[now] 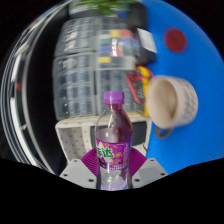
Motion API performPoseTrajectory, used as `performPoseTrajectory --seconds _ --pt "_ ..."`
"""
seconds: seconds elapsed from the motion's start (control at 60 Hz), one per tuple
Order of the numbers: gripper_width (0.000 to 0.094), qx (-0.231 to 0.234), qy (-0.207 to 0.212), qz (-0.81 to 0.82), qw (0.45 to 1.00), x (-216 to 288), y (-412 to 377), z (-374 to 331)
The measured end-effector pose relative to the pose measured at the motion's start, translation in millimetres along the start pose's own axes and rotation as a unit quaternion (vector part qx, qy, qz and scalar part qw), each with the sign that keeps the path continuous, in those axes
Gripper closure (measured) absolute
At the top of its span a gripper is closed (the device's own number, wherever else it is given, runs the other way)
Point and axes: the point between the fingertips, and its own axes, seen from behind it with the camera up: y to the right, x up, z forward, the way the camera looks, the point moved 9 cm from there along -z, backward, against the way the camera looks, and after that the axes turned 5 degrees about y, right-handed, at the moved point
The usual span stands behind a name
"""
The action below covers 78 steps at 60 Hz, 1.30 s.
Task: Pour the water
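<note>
The table [190, 70] is the largest thing in view, a bright blue surface that fills the right side and runs far back behind the other things. On its far part lies a red round mark [176, 40], and just left of that a dark flat thing whose kind cannot be told. To the left of the blue stands a shelf [95, 50] of pale bins and drawers, with small coloured labels or boxes along its right part; what they hold is too small to tell. Nearer, on the table to the right, stands a cup [170, 100], cream or tan, with its wide mouth tipped towards the camera so that the pale inside shows. It is near the bottle but apart from it. The bottle [113, 140] stands upright in the near middle, clear plastic with a purple cap and a purple-and-green label round its waist. It sits between the jaws of the gripper [113, 170], whose pink pads [88, 158] press against its lower body from left and right, so the jaws are closed narrow and holding it.
</note>
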Motion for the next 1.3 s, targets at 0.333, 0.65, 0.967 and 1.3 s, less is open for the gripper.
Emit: performPoseTrajectory --seconds 0.333,0.65,0.967,1.3 --pt "0.0585 0.004 0.074 -0.529 0.845 112 -95 -32" --pt "0.0581 -0.076 0.127 -0.692 0.706 225 -39 -26" --pt "0.0566 -0.098 0.126 -0.708 0.688 270 46 -13" --pt "0.0461 -0.076 0.140 -0.705 0.691 266 52 -25"
